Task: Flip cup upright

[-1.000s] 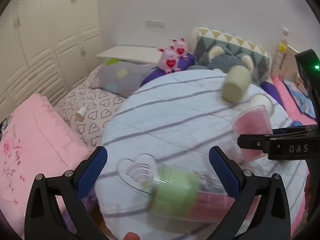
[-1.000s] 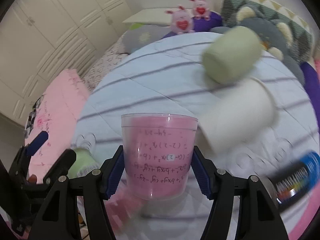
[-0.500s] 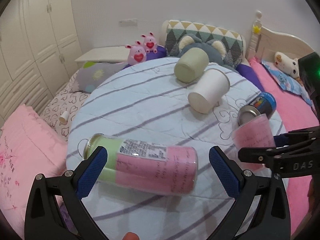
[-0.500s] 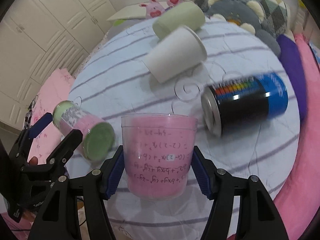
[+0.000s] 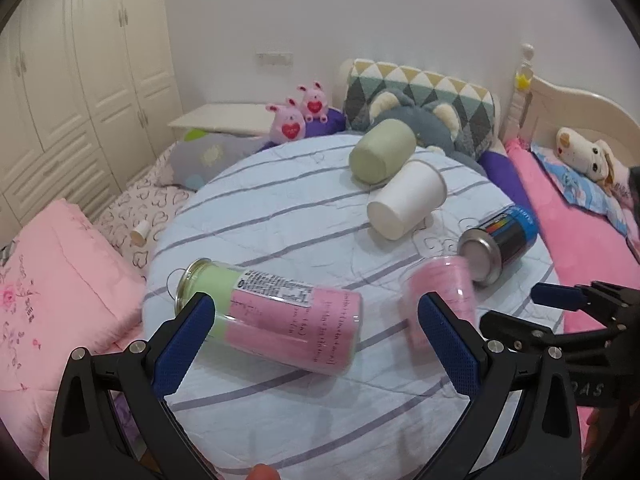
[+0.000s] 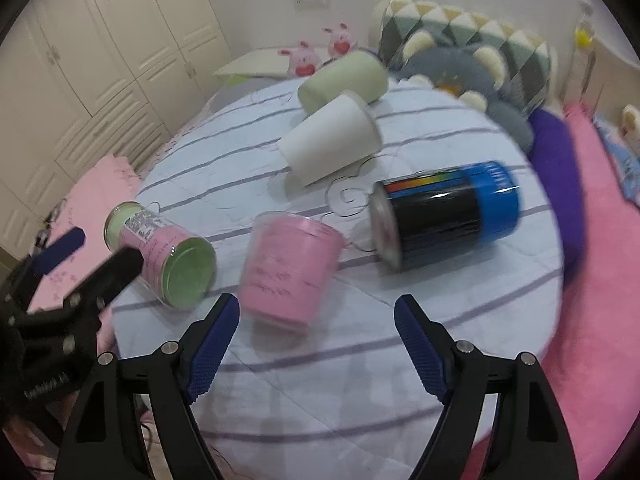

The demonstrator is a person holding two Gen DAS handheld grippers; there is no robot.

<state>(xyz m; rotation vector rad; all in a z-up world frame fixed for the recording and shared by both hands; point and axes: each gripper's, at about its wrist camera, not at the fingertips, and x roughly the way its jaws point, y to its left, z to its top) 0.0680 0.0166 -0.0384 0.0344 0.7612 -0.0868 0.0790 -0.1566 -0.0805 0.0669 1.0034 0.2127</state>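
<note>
Your right hand-held gripper (image 6: pixel 316 344) has its blue pads spread wide with nothing between them, and the pink cup (image 6: pixel 290 270) stands on the round striped bench (image 6: pixel 400 360) just ahead of those fingers, mouth up, leaning a little to one side and blurred. From your left wrist view that same pink cup (image 5: pixel 440 296) sits right of centre, partly hidden behind the right pad of your left hand-held gripper (image 5: pixel 316 344), which is also spread open and pinching nothing.

Between your left fingers lies the tall pink-and-green canister (image 5: pixel 268 312), on its side, label up, its metal-rimmed end toward the left edge of the bench (image 5: pixel 280 420). In the right wrist view that canister (image 6: pixel 160 252) lies just left of the cup, green end facing the camera, and whether the two touch is hard to tell.

Beyond the cup, the black-and-blue can (image 6: pixel 444 216) lies on its side, metal end near the cup's rim. Farther back the white paper cup (image 6: pixel 330 140) lies tipped over, and the pale green cup (image 6: pixel 344 78) lies behind it, touching or nearly so.

Your left gripper's arm pokes in at the left edge of the right view, and the right gripper's arm (image 5: pixel 560 320) shows at the right edge of the left view. Pink bedding (image 5: pixel 60 280) and plush toys (image 5: pixel 296 120) surround the bench.
</note>
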